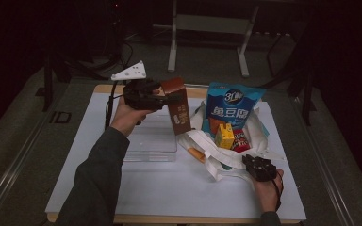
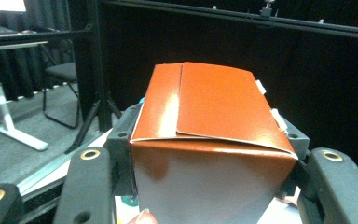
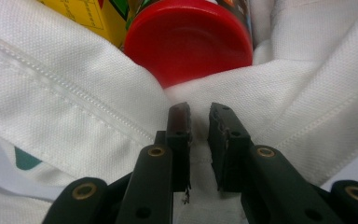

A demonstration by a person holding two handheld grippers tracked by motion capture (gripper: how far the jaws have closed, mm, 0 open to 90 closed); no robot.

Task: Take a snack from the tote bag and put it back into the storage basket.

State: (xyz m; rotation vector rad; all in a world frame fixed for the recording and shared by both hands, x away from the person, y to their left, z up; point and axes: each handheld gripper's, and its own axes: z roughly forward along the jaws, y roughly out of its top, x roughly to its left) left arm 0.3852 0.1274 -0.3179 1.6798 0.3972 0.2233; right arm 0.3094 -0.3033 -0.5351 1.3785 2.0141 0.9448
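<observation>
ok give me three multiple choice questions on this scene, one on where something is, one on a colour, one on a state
1. Where does the blue snack bag stand?
A. in the white cloth bag
B. on the floor
C. in the clear tray

2. What colour is the round lid seen just past the right gripper?
A. green
B. red
C. black

3. What is the left gripper doing?
A. lying open on the table
B. pinching the cloth bag
C. holding the brown carton above the table

Answers:
1 A, the snack bag rises out of the cloth bag's mouth.
2 B, the right gripper view shows a red lid.
3 C, its jaws press the carton's sides, lifted clear.
</observation>
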